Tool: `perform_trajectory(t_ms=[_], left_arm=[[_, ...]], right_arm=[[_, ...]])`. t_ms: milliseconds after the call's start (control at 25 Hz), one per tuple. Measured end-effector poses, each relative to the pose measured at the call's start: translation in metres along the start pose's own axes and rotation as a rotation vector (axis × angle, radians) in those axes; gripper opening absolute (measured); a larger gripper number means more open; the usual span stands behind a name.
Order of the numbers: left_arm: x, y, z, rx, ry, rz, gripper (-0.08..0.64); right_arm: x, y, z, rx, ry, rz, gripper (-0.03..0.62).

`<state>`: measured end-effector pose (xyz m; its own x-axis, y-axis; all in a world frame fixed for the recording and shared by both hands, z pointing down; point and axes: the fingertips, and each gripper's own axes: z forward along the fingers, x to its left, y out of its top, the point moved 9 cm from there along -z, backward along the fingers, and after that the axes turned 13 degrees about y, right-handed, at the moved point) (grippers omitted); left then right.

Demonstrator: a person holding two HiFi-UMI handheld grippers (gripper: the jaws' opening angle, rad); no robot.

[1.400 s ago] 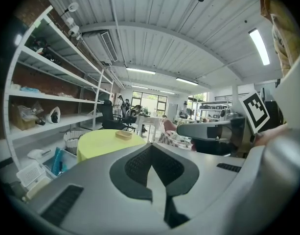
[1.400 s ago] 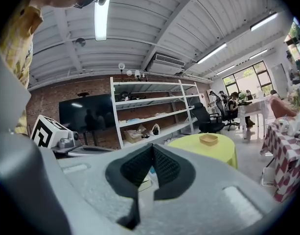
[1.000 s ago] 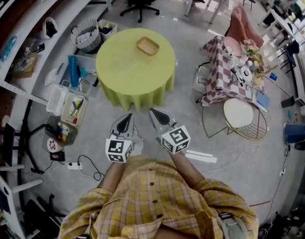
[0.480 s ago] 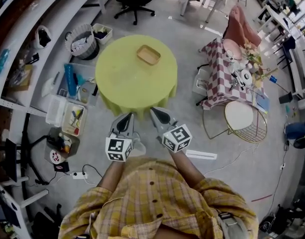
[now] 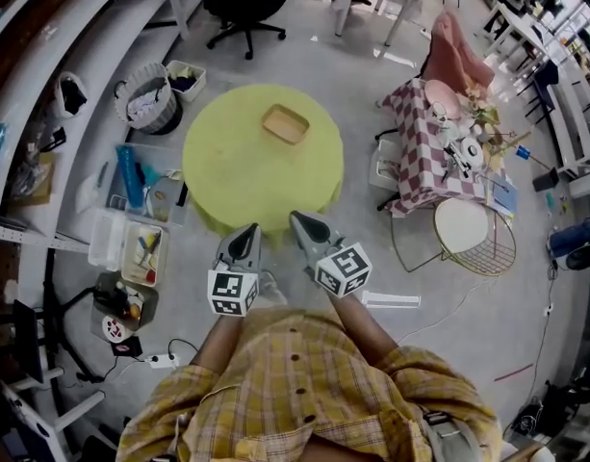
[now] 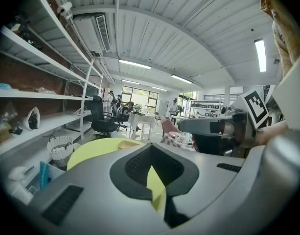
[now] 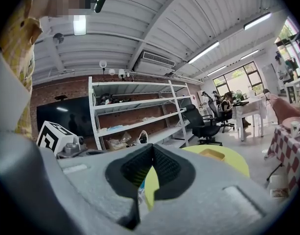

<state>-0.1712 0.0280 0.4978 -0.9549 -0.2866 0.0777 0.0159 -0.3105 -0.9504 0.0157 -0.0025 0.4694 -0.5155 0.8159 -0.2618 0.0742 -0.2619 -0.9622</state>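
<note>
Both grippers are held side by side at waist height, above the near edge of a round table (image 5: 246,176) with a yellow cloth. My left gripper (image 5: 248,231) is shut and holds nothing. My right gripper (image 5: 296,219) is also shut and holds nothing. A shallow wooden tray (image 5: 285,124) lies on the far part of the table. In the left gripper view the shut left gripper (image 6: 150,150) points over the yellow table (image 6: 86,151). In the right gripper view the right gripper (image 7: 152,148) points past the table (image 7: 233,163) and the tray (image 7: 212,154).
A white shelving rack (image 5: 44,94) runs along the left, with a laundry basket (image 5: 145,99) and plastic bins (image 5: 131,248) on the floor below it. A black office chair (image 5: 242,3) stands beyond the table. A checked-cloth table (image 5: 410,176) and a round wire stool (image 5: 473,234) stand at the right.
The person has stepped toward the yellow table, so it now lies closer to both gripper tips. Both grippers stay shut and side by side.
</note>
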Motion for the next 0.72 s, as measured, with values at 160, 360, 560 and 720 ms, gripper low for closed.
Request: perform_trajectory(t_ms=[160,360,560,720], left_arm=[[0.008,0.002,0.010,-0.006,-0.014,0.011,0.003],[0.014,0.002,0.021,-0.002,-0.036,0.015,0.003],[0.017,0.007,0.031,0.004,-0.034,0.014,0.003],[0.015,0.008,0.042,0.012,-0.024,0.021,0.003]], right_arm=[[-0.004,0.000,0.010,0.003,-0.010,0.001,-0.003],[-0.010,0.000,0.019,0.014,-0.013,0.006,-0.003],[-0.020,0.005,0.024,0.015,-0.014,0.016,-0.003],[-0.032,0.005,0.028,0.027,-0.005,0.014,-0.003]])
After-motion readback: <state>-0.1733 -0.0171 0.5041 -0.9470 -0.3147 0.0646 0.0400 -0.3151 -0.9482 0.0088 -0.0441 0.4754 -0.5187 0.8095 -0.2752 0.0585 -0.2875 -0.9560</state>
